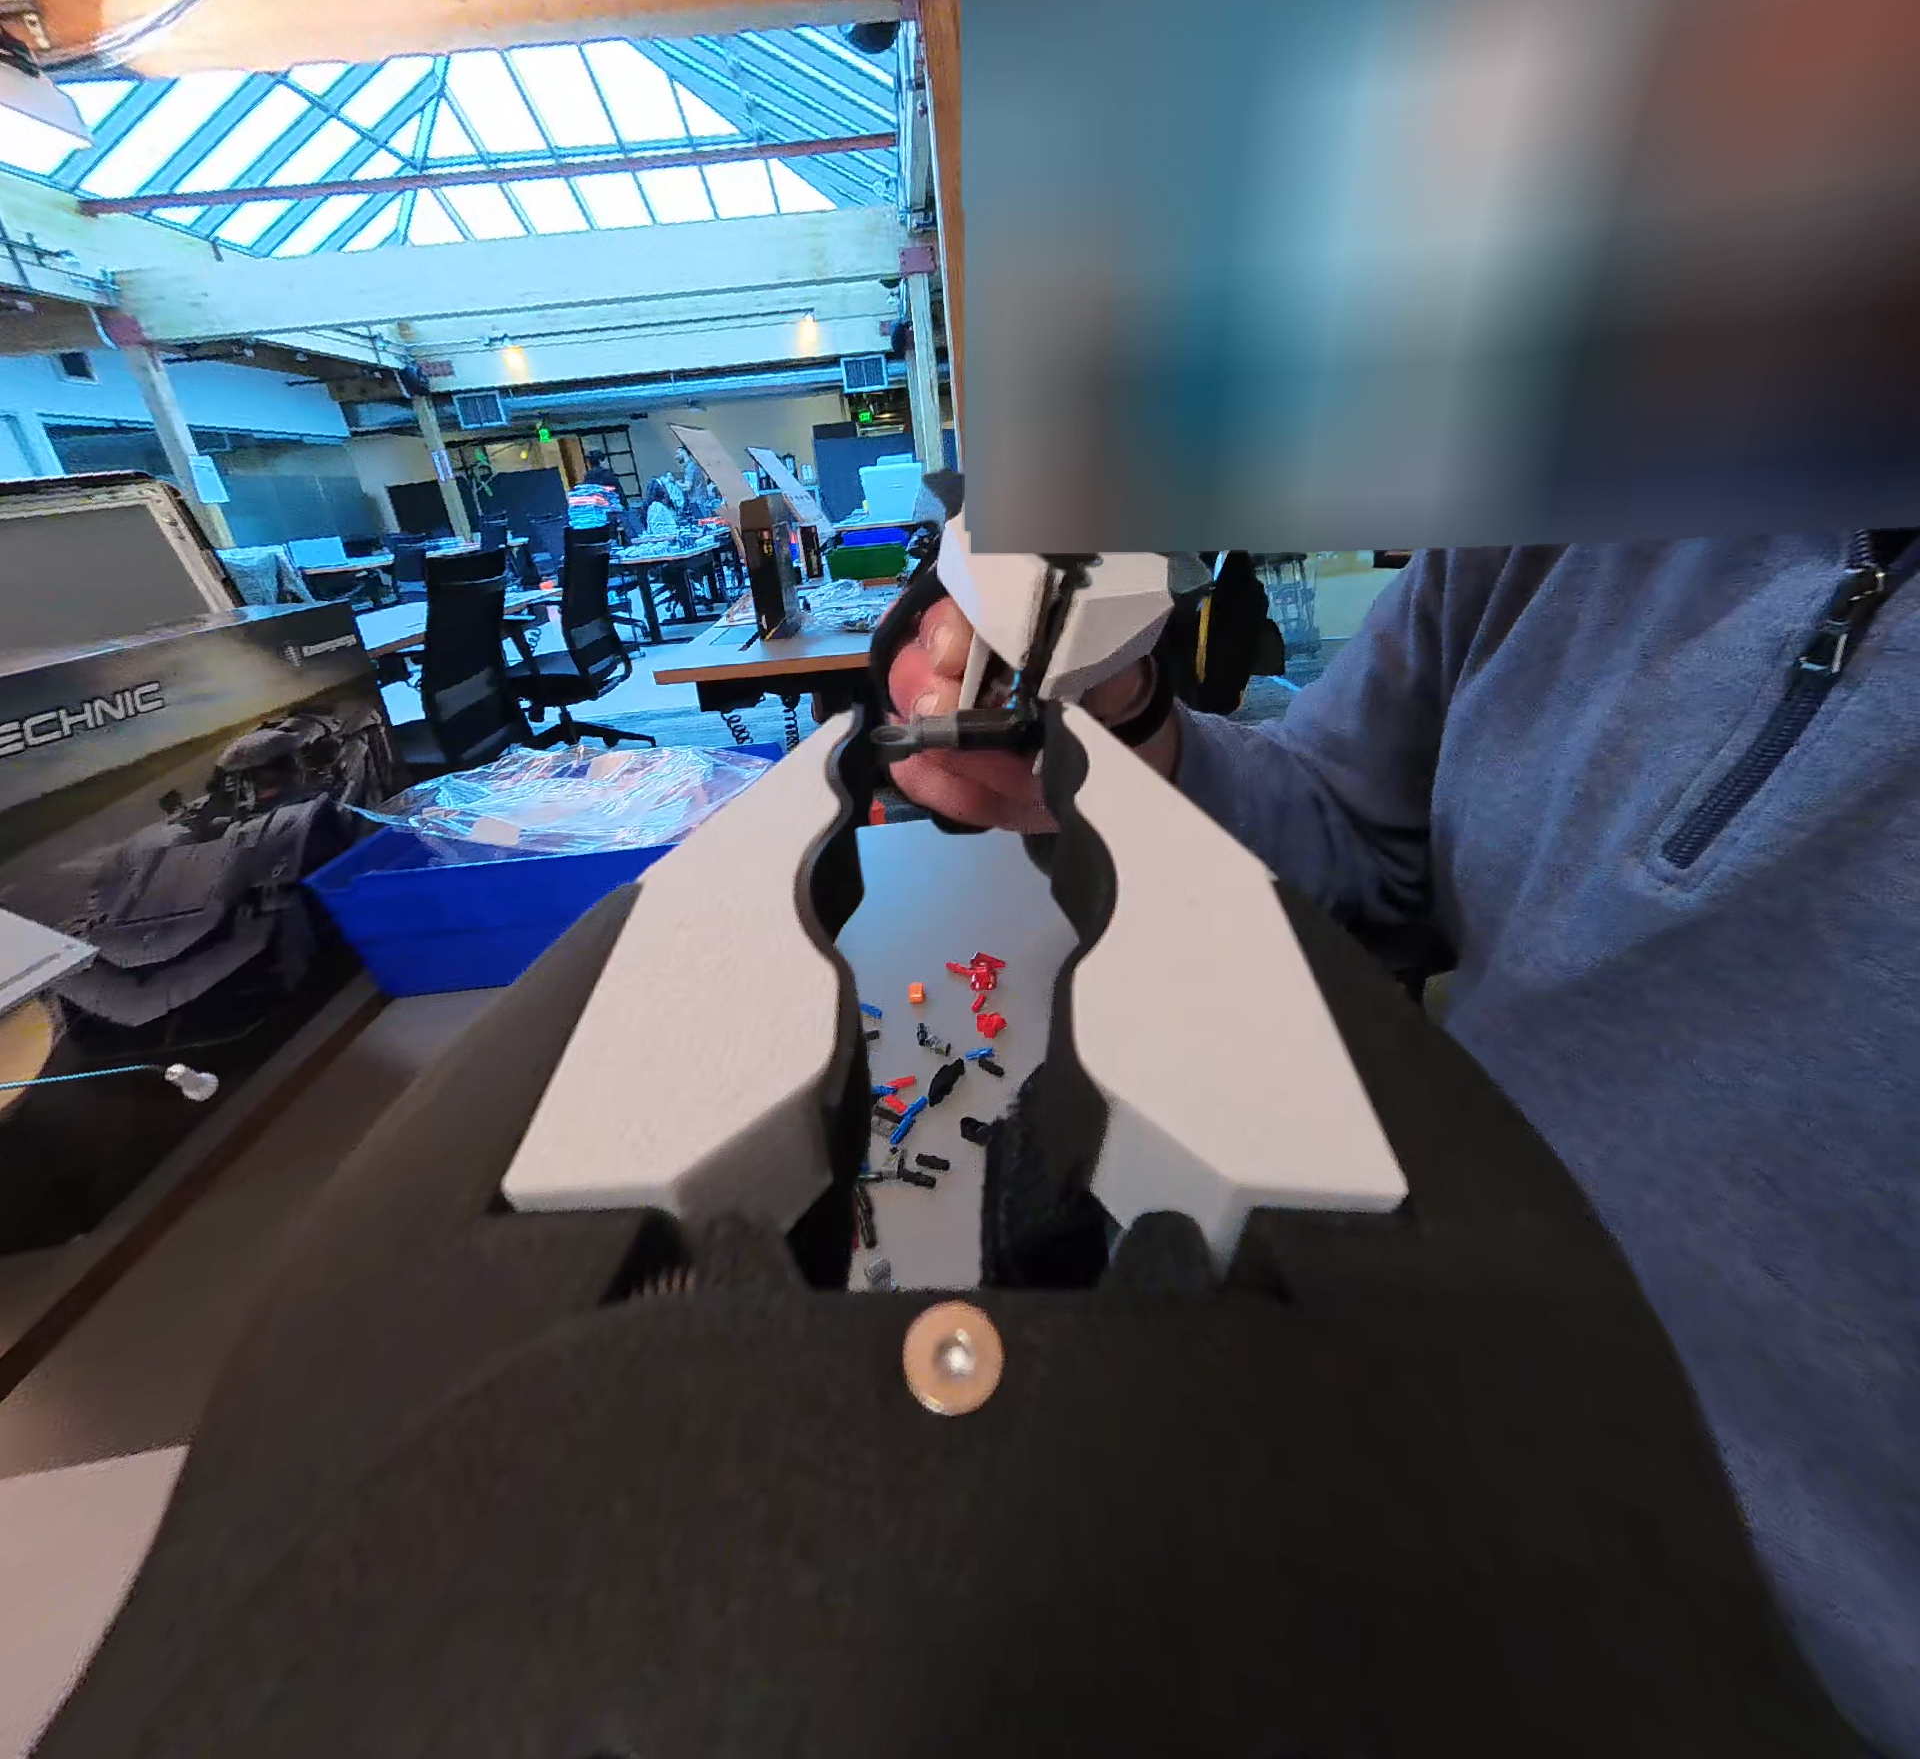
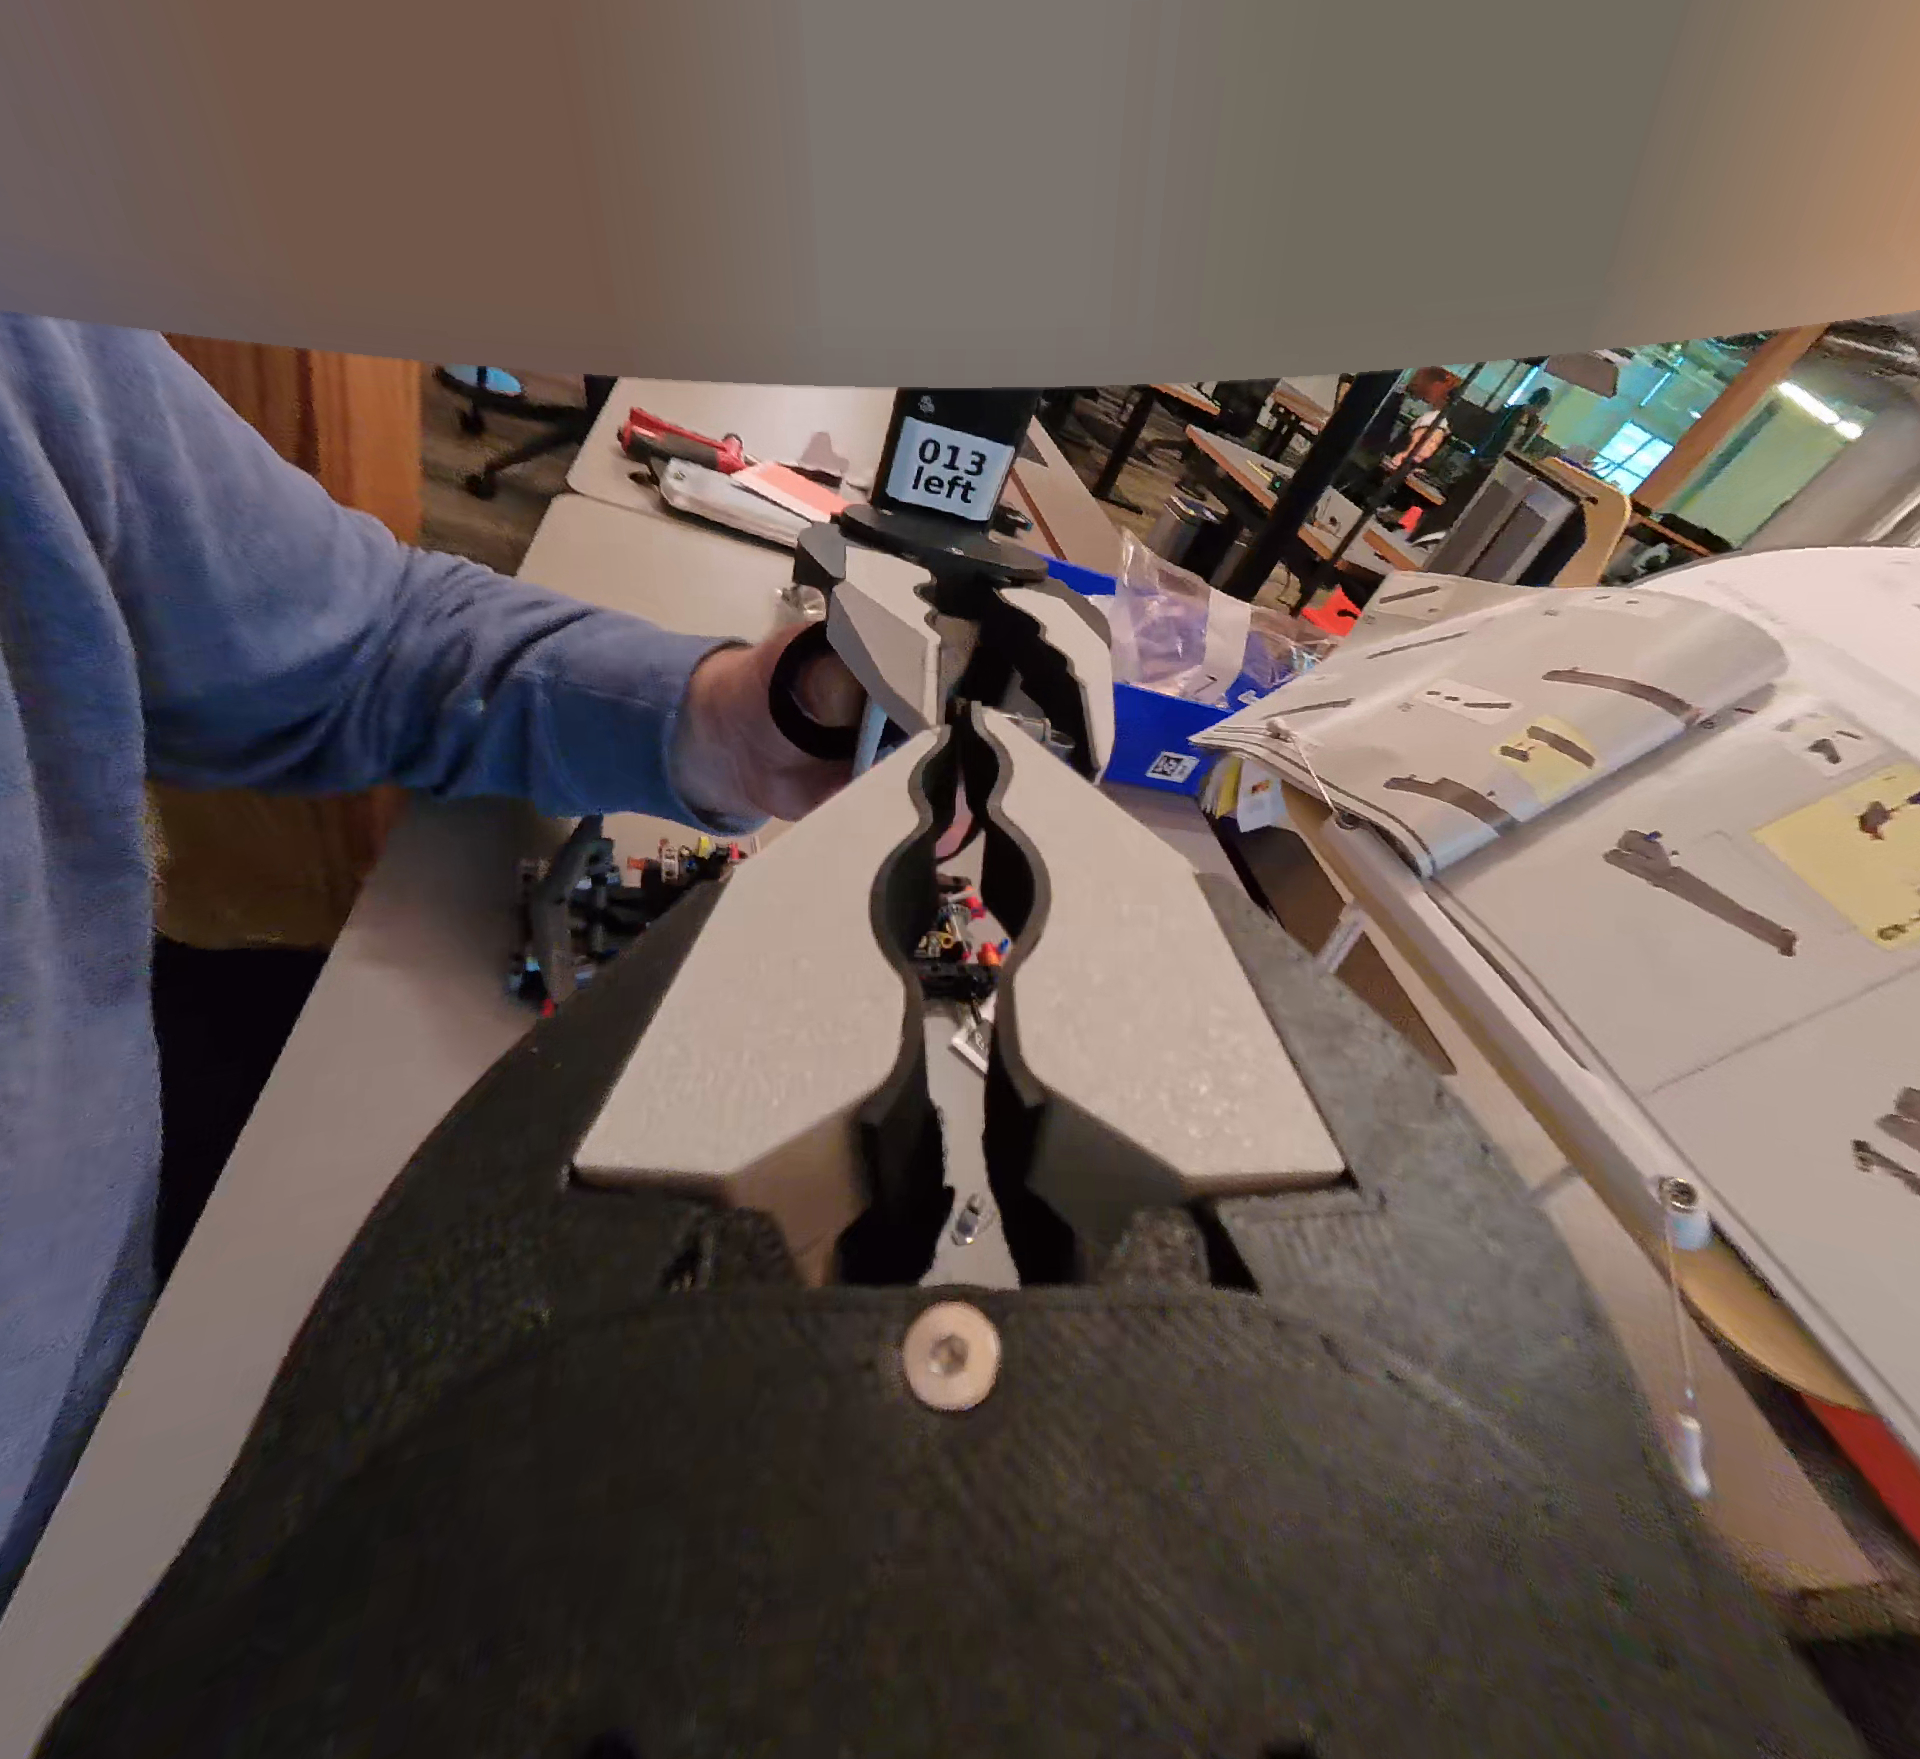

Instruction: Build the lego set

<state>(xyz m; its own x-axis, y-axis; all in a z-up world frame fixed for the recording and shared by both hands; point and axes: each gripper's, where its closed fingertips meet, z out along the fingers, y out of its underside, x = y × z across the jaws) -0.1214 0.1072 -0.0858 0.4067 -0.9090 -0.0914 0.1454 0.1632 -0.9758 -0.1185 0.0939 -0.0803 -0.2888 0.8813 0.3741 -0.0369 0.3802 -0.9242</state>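
Note:
My left gripper [image 1: 961, 735] is raised above the white table [image 1: 935, 888]. It is shut endwise on a dark grey lego rod [image 1: 951, 730] with a ring at its left end. My right gripper [image 2: 964, 727] meets it from the far side, its tips nearly together on a thin black lego part [image 2: 961, 779] at the rod's right end. In the left wrist view the right gripper [image 1: 1023, 670] points down onto the rod. In the right wrist view the left gripper [image 2: 977, 670] faces me. Small red, blue and black loose pieces [image 1: 935, 1065] lie on the table below.
A black partial build [image 2: 582, 909] lies at the table's left. An open instruction booklet [image 2: 1558, 774] stands on the right. A blue bin [image 1: 468, 899] with plastic bags and a dark lego box [image 1: 177, 753] stand behind. The person's blue sleeve [image 2: 468, 701] reaches across.

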